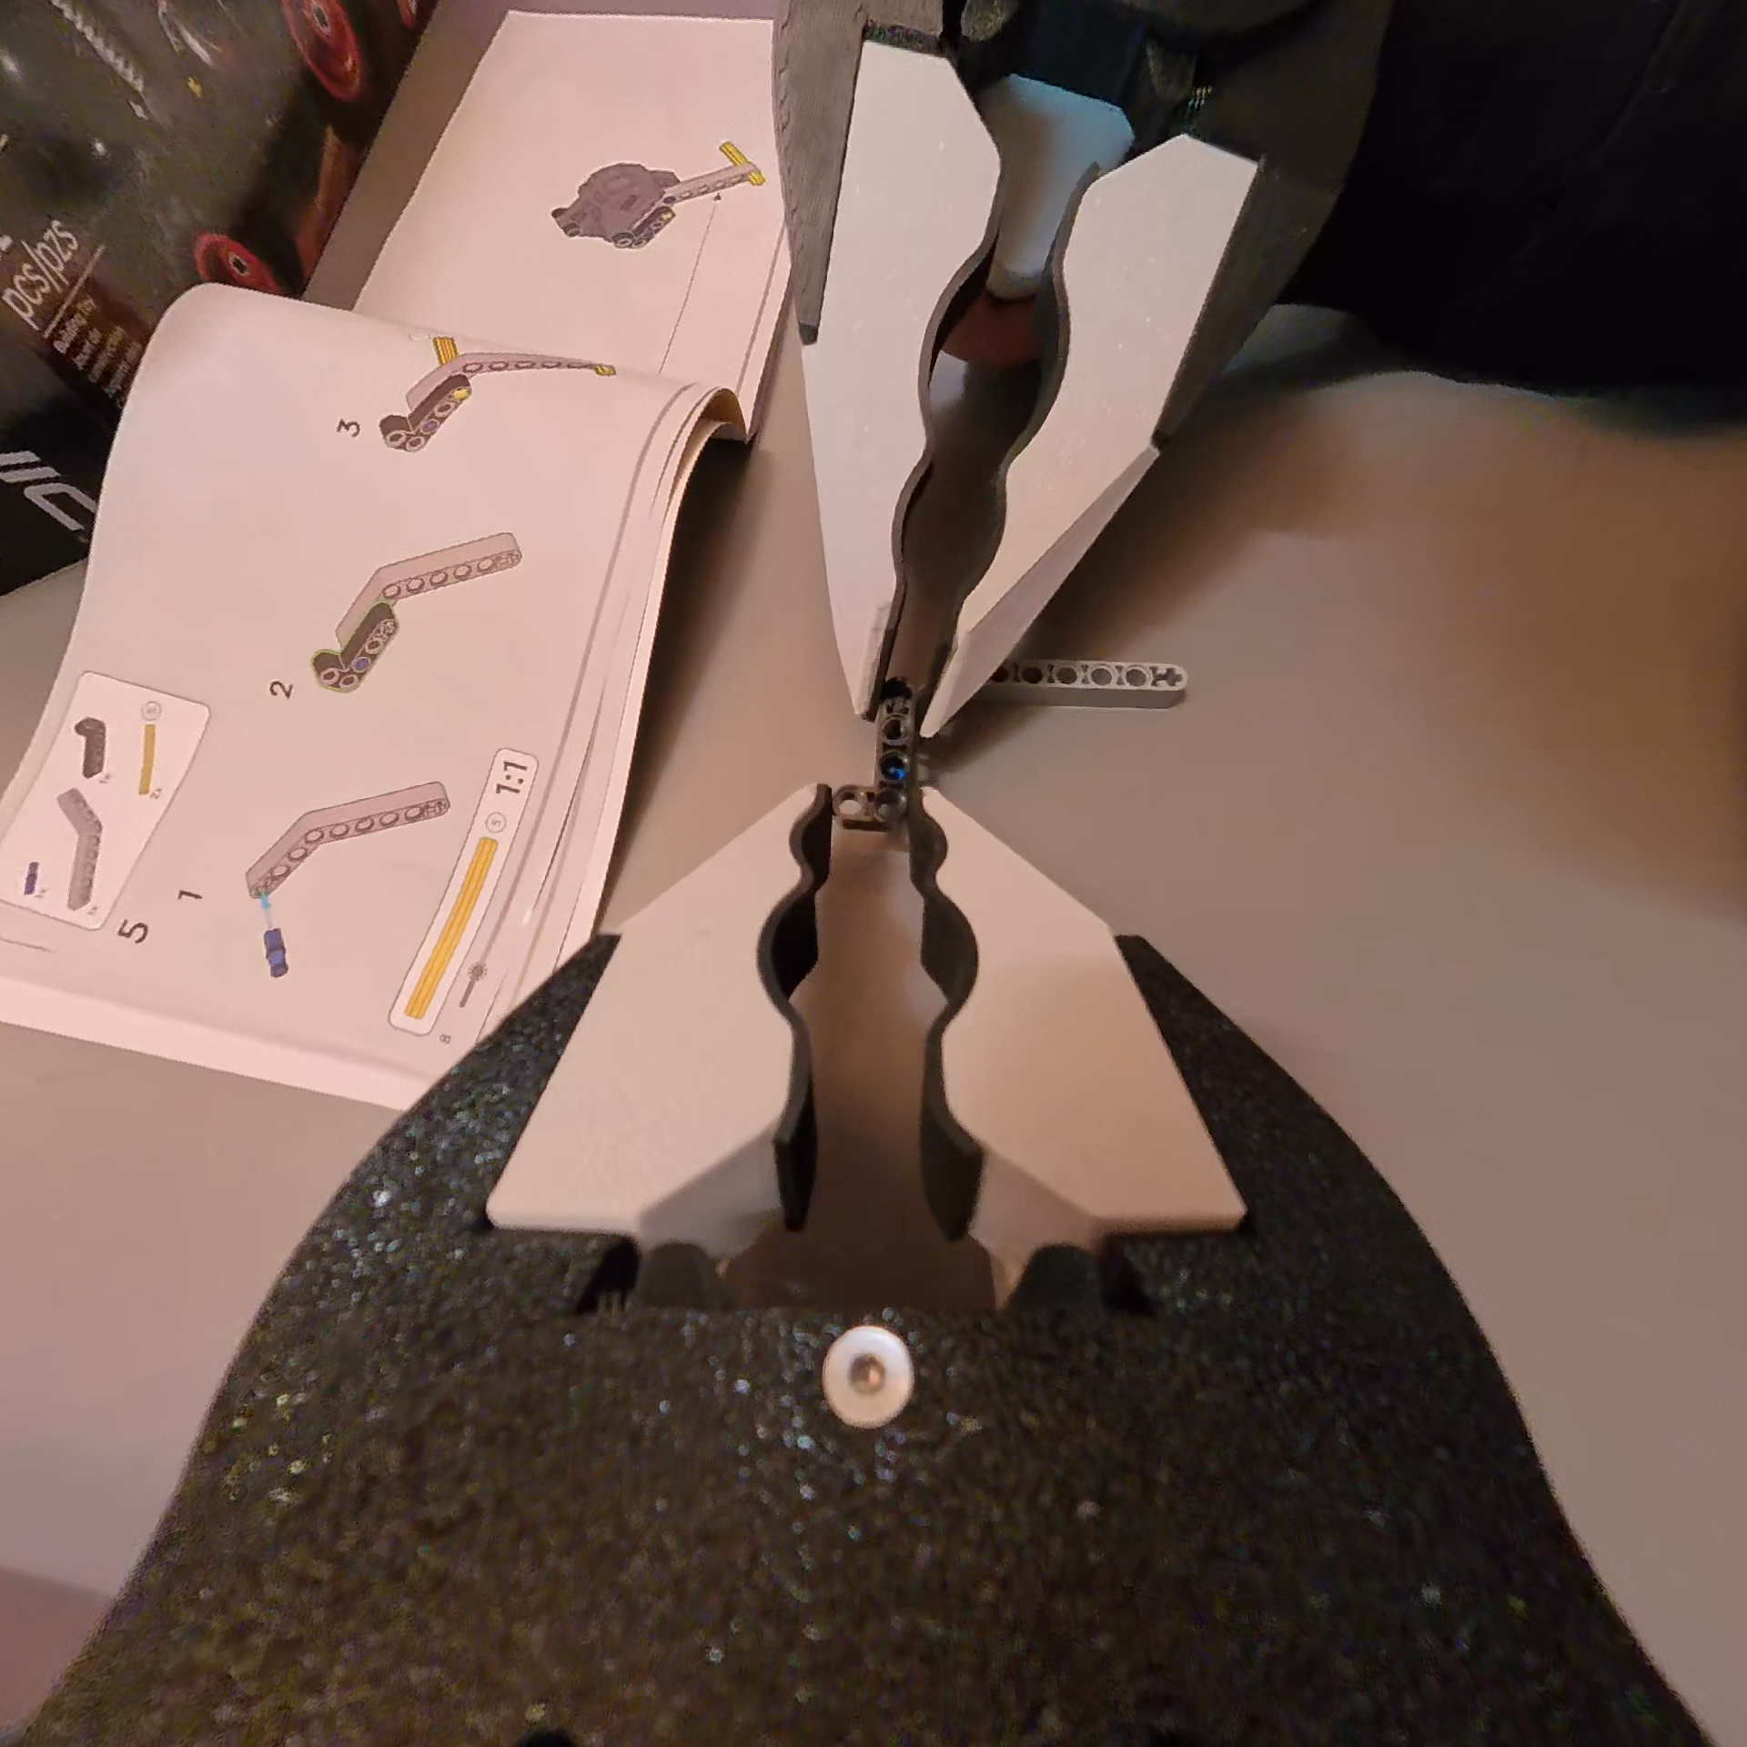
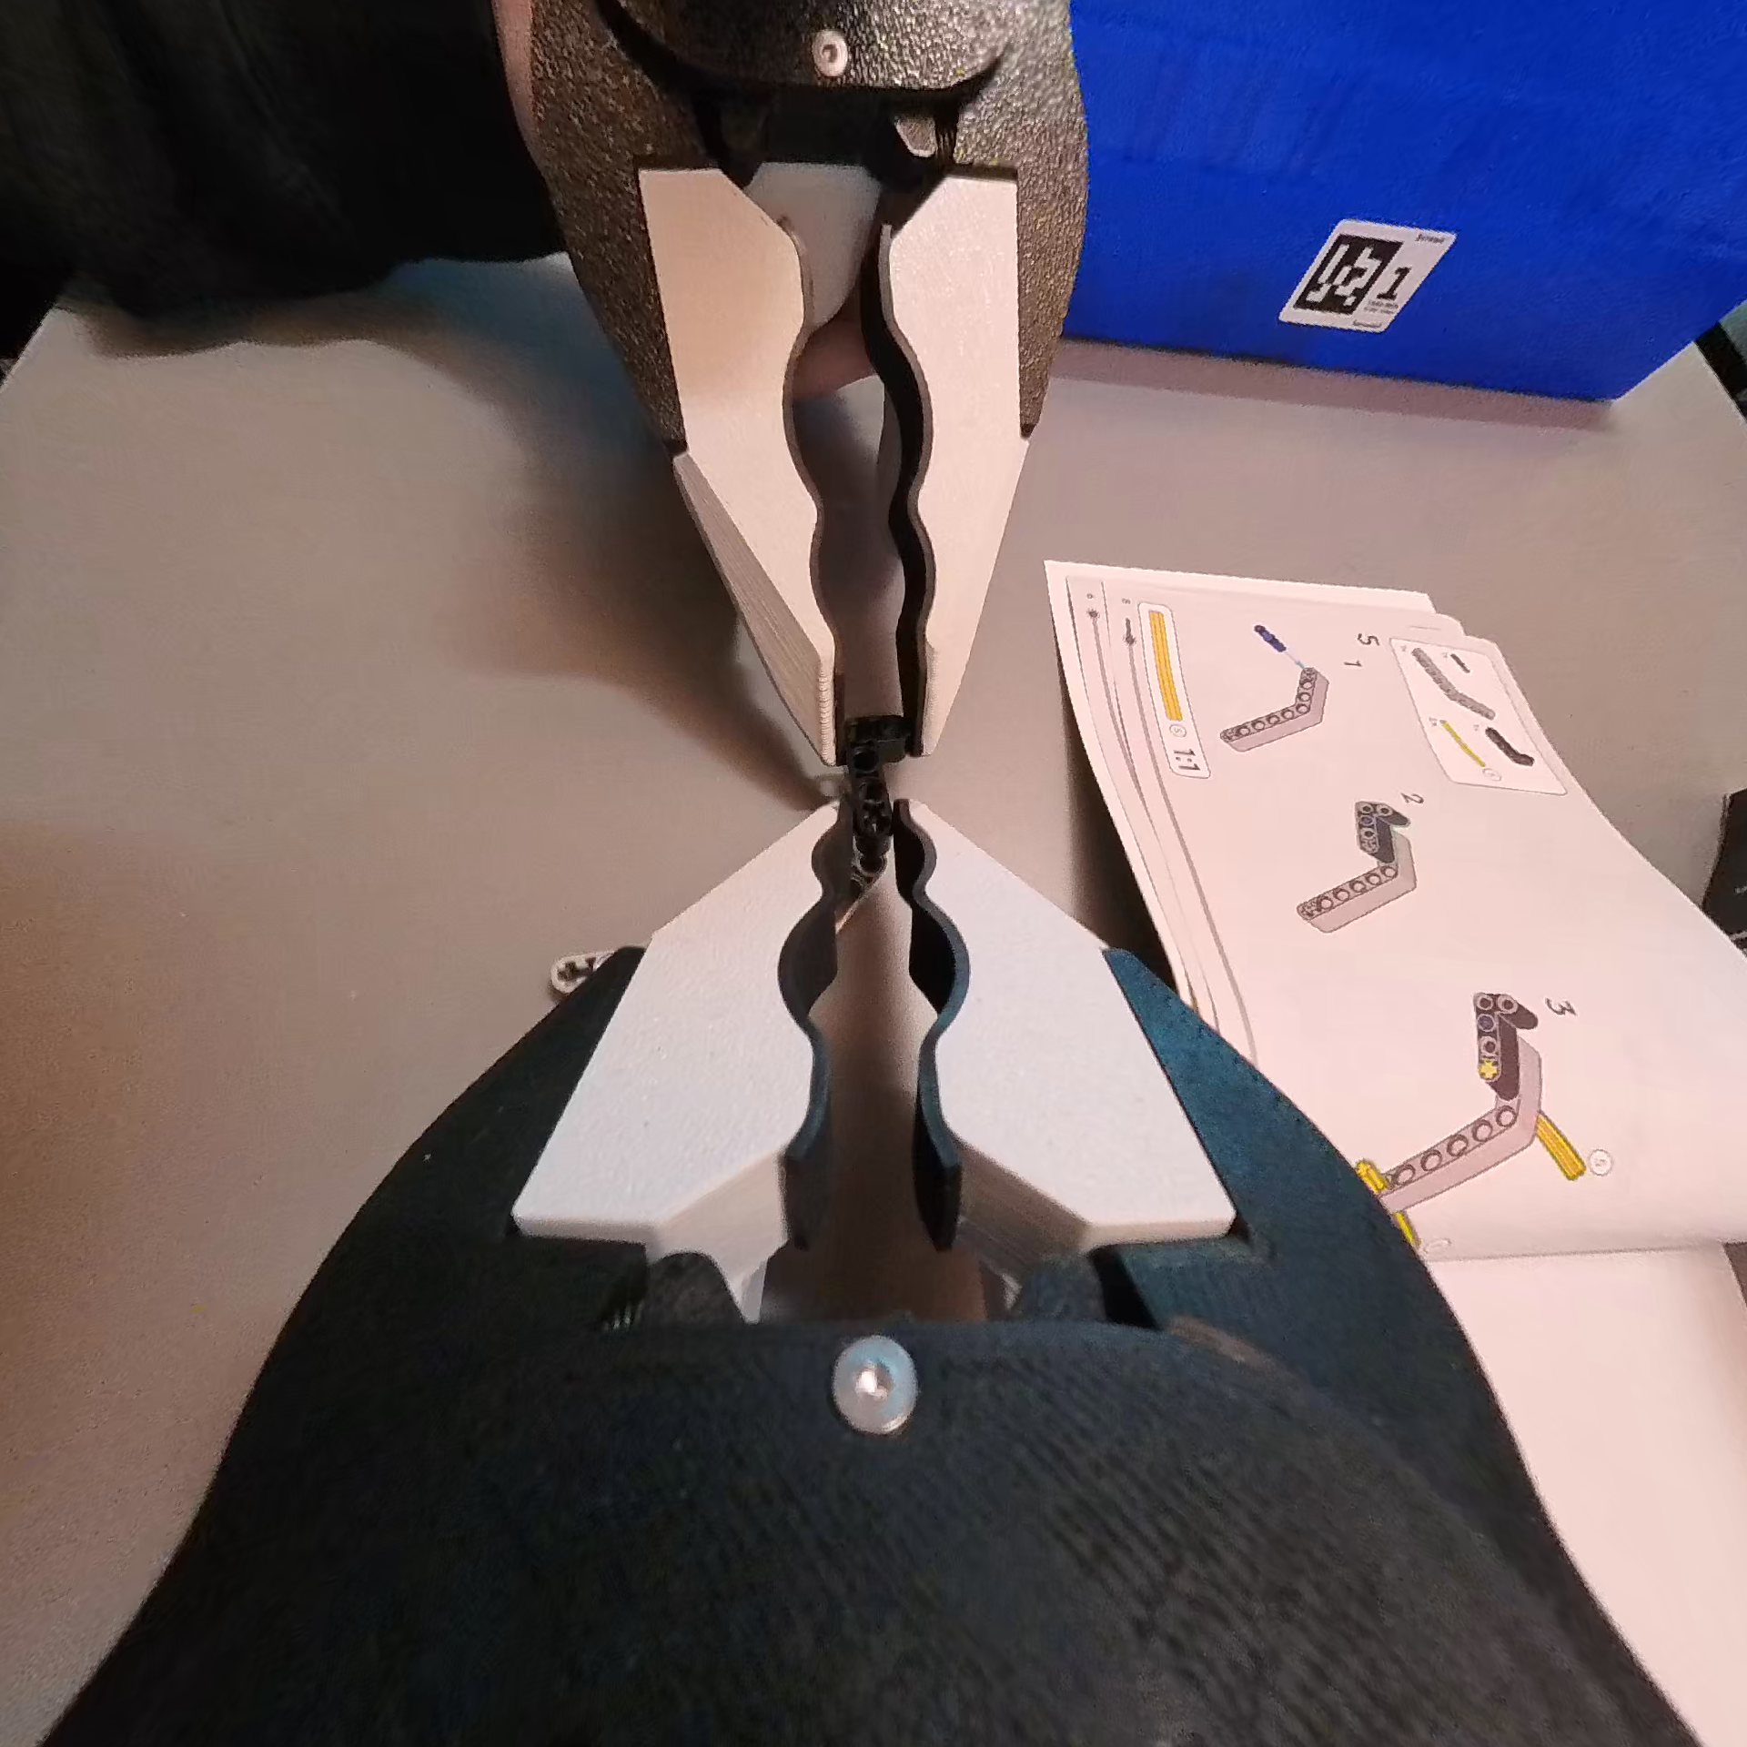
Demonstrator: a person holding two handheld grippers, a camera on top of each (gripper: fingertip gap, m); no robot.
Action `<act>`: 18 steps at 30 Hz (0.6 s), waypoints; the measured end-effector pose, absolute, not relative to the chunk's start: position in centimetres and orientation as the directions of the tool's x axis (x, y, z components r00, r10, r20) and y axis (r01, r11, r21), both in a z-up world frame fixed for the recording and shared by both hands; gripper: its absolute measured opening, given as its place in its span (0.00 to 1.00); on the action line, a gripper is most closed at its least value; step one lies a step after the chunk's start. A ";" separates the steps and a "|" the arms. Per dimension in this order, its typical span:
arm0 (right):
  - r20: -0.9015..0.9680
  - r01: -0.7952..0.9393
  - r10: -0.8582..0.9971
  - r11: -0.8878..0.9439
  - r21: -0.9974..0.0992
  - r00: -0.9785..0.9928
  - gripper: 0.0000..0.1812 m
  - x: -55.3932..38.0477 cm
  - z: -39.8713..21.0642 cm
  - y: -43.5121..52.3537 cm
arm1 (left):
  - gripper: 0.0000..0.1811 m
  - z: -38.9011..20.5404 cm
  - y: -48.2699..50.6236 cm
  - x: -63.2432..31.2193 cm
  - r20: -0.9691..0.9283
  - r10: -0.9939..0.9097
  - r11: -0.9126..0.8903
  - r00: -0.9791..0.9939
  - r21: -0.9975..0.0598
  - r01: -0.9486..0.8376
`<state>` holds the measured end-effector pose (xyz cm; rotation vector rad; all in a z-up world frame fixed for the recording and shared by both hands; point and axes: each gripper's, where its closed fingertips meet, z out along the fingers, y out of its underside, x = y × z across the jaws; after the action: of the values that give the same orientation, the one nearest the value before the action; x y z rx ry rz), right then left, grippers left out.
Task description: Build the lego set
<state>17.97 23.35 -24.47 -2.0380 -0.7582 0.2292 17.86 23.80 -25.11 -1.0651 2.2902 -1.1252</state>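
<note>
A small black bent beam (image 1: 889, 766) with a blue pin in one hole is held above the grey table between my two grippers, which face each other tip to tip. My left gripper (image 1: 870, 804) is shut on its near end. My right gripper (image 1: 898, 704) comes in from the top and is shut on its far end. In the right wrist view my right gripper (image 2: 870, 818) holds the black beam (image 2: 870, 837), and the left gripper (image 2: 874, 742) grips it from above. A long grey beam (image 1: 1087, 676) lies flat on the table behind the right gripper; its end shows in the right wrist view (image 2: 572, 969).
An open instruction booklet (image 1: 331, 662) lies on the table to the left, and shows at the right in the right wrist view (image 2: 1418, 898). A dark set box (image 1: 142, 142) stands at the far left. A blue bin (image 2: 1418, 142) with a marker tag stands behind. A person's dark sleeve (image 1: 1513, 189) is close by. Less than 4 cm separates the two grippers' tips.
</note>
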 end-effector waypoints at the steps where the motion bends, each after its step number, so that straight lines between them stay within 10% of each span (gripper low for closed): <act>1: 0.124 0.421 0.595 -0.392 -0.818 0.794 0.03 18.0 -24.5 23.4 | 0.07 -25.1 23.8 17.9 -0.003 -0.765 0.395 -0.644 -0.792 -0.466; 18: 0.169 0.472 0.598 -0.397 -0.787 0.784 0.03 18.1 -24.7 23.2 | 0.07 -25.2 23.8 18.0 -0.032 -0.770 0.421 -0.637 -0.776 -0.470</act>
<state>18.12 23.24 -24.67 -2.0634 -0.7960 0.1744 18.01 23.83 -25.15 -1.0589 2.2964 -1.0729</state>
